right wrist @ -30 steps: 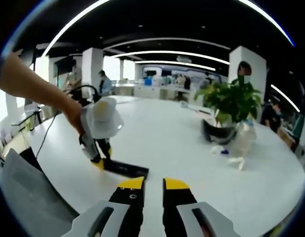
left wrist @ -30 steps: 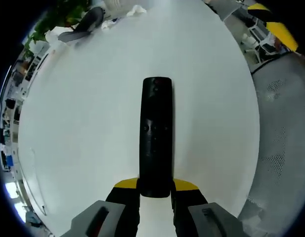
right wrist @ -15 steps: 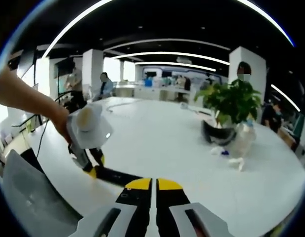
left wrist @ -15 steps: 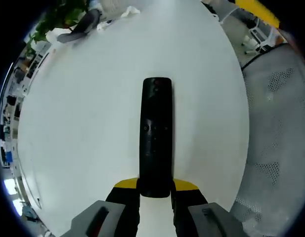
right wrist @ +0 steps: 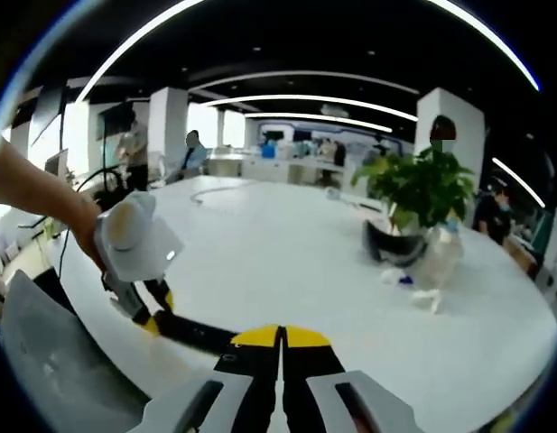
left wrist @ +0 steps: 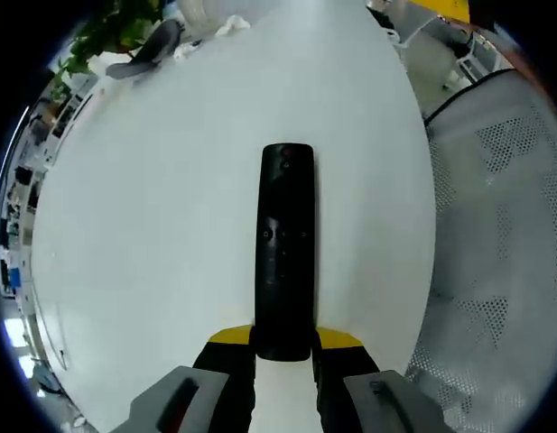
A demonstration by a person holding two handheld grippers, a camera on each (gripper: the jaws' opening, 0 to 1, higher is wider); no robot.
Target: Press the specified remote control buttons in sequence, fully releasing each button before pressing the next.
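Here, the left gripper (left wrist: pixel 283 347) clamps a slim, matte-black remote (left wrist: pixel 284 248).

White round table (right wrist: pixel 287 262), glossy, broad. Potted green plant (right wrist: pixel 413 194) in a dark pot, far right on the table. Clear plastic bag (right wrist: pixel 440 253) just beside the pot; crumpled white scraps (right wrist: pixel 429 295) near it. Perforated grey chair (left wrist: pixel 499 234) at the table's right edge. Office background: white pillars, ceiling light strips, people at distant desks.
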